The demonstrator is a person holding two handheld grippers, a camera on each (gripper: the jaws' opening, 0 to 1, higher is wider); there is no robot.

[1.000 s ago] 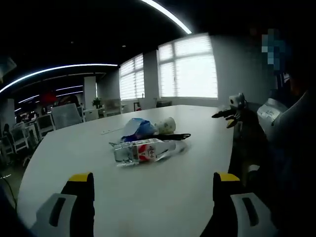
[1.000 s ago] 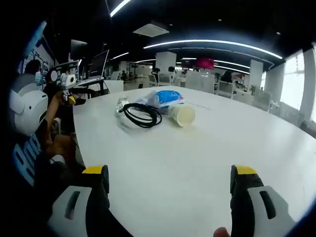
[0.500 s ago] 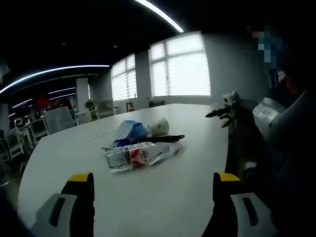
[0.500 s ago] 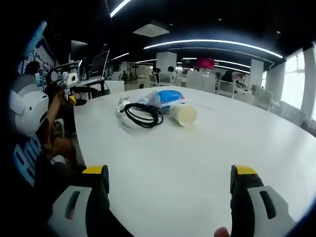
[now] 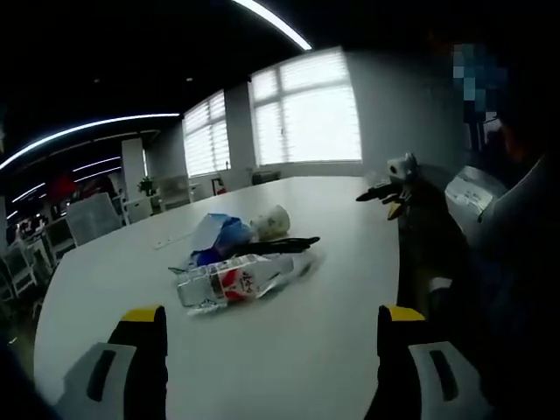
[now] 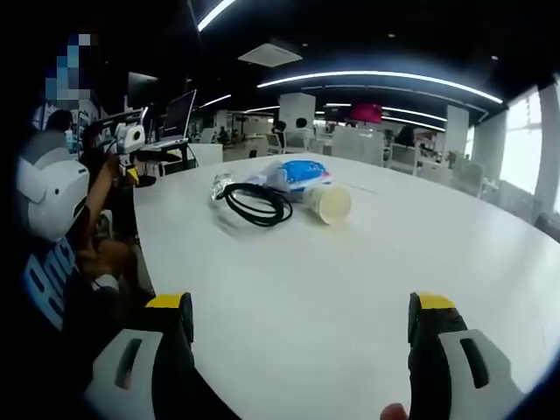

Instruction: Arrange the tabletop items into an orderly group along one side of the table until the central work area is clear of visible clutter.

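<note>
Well apart, left tongs (image 5: 271,350) spread empty, right tongs (image 6: 300,346) likewise

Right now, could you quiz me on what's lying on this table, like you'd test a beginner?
1. True or false: the plastic bottle stands upright.
2. Which thing lies beside the black cable? A) paper cup B) stapler C) laptop
3. Fill in: both the left gripper and the right gripper have their jaws ____ over the white table.

Key: 1 false, it lies on its side. 2 A. 3 open, holding nothing.
</note>
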